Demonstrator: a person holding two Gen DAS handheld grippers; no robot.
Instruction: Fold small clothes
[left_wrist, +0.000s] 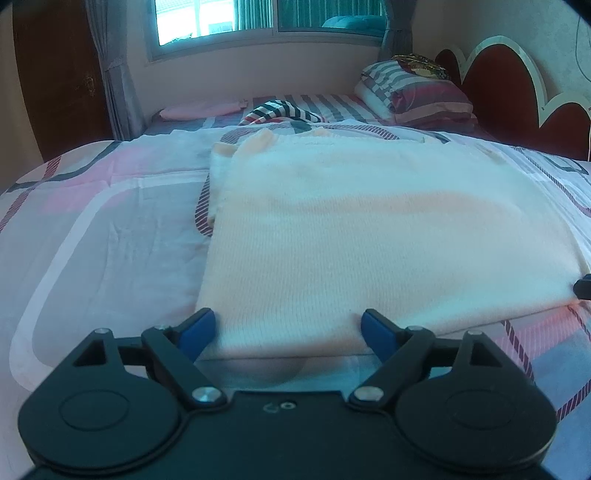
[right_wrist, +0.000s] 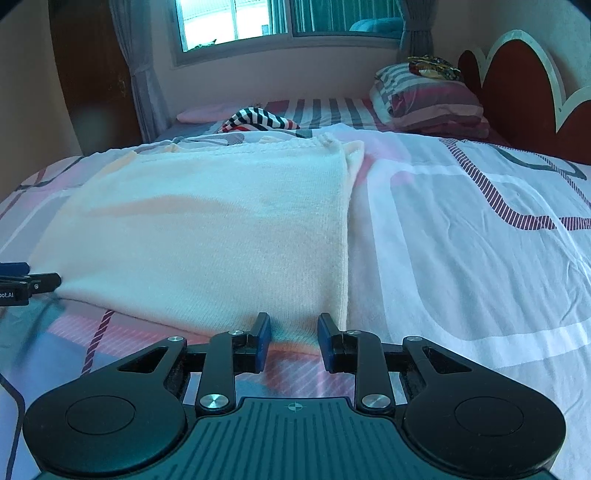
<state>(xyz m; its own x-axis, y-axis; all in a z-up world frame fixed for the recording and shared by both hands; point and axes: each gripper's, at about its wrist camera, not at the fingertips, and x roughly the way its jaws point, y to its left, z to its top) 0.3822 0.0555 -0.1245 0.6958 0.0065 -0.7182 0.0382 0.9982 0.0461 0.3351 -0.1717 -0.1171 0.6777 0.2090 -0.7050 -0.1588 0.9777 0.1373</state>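
Observation:
A pale peach knit garment (left_wrist: 369, 229) lies flat on the bed, folded into a rough rectangle; it also shows in the right wrist view (right_wrist: 207, 229). My left gripper (left_wrist: 288, 334) is open wide, its blue-padded fingers straddling the near left corner of the garment's front edge. My right gripper (right_wrist: 293, 341) is open with a narrower gap, at the near right corner of the garment, the cloth edge between the blue pads. The right gripper's tip shows at the right edge of the left wrist view (left_wrist: 583, 288), and the left gripper at the left edge of the right wrist view (right_wrist: 26, 282).
The bed carries a pink, white and grey patterned sheet (right_wrist: 461, 240). A striped garment (right_wrist: 258, 120) and a pink cloth (left_wrist: 203, 110) lie at the far side. Striped pillows (right_wrist: 432, 96) sit by the red headboard (right_wrist: 517, 88). A window (left_wrist: 269, 18) is behind.

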